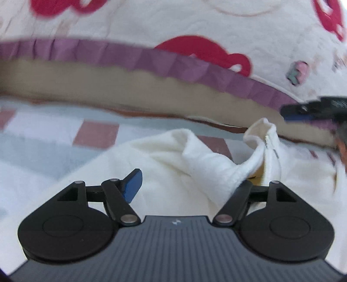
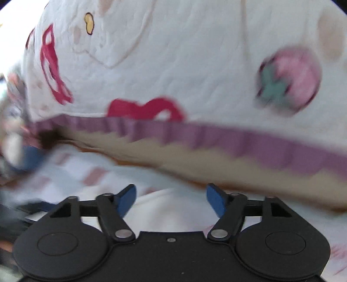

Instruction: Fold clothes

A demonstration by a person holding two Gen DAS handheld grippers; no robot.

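Nearest the left wrist camera, the left gripper (image 1: 190, 184) hangs over a white garment (image 1: 173, 173) with its jaws apart. Its left blue pad (image 1: 133, 184) is clear of the cloth; the right finger is hidden behind a raised fold of the fabric, so whether that fold touches it cannot be told. The garment lies crumpled on a checked sheet (image 1: 54, 138) of pale blue, white and dusty pink squares, with one corner standing up in a peak toward the right. Behind it rises a white quilt (image 1: 195, 19) printed with red shapes and edged with a purple ruffle (image 1: 151, 58), a tan band showing beneath the ruffle. At the far right edge of that view the right gripper (image 1: 312, 109) shows as a dark blur.

In the right wrist view, the right gripper (image 2: 171, 199) stands wide open, both blue pads (image 2: 126, 200) bare and nothing between them. White cloth of the garment (image 2: 173, 214) lies below the open fingers, apart from the pads. The same quilt (image 2: 195, 65) and purple ruffle (image 2: 260, 145) fill the upper picture, heavily blurred.
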